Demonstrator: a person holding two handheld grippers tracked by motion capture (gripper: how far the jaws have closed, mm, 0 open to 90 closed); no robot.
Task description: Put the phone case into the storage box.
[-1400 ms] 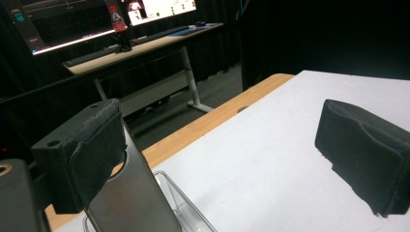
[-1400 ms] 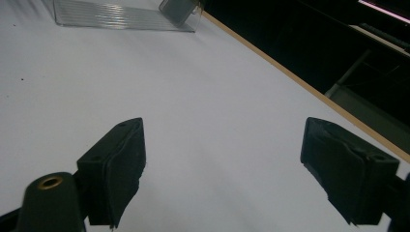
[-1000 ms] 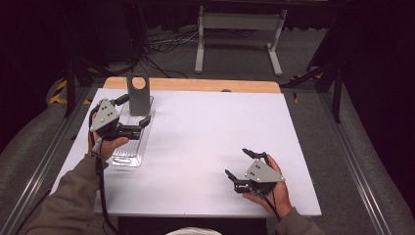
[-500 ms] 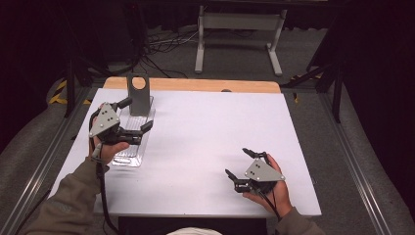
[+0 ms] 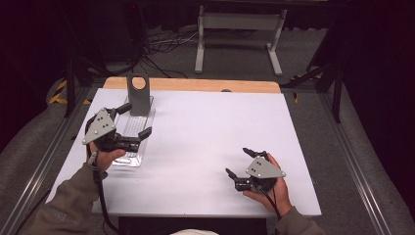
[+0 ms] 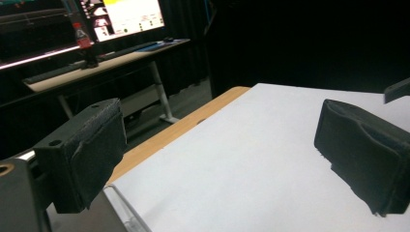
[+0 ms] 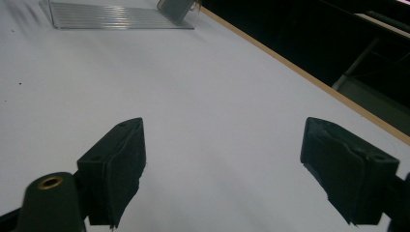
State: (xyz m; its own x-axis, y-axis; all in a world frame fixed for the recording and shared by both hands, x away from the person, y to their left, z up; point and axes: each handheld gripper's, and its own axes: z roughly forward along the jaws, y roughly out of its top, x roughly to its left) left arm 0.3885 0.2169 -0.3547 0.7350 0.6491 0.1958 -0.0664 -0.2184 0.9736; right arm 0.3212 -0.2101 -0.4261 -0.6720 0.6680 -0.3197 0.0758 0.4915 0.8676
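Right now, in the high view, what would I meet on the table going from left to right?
Left gripper → clear tray with the grey stand at its far end → bare white table → right gripper.

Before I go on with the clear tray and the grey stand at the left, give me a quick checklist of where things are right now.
1. Left hand-held gripper open: ok, jaws wide apart.
2. Left hand-held gripper over the clear tray: ok; whether it touches it, cannot tell.
3. Grey stand upright at the tray's far end: ok.
4. Left jaws gripping anything: not ok, white table shows between them.
5. Right hand-held gripper open and apart from the tray: ok, near the front right.
6. Table between the two hand-held grippers bare: ok.
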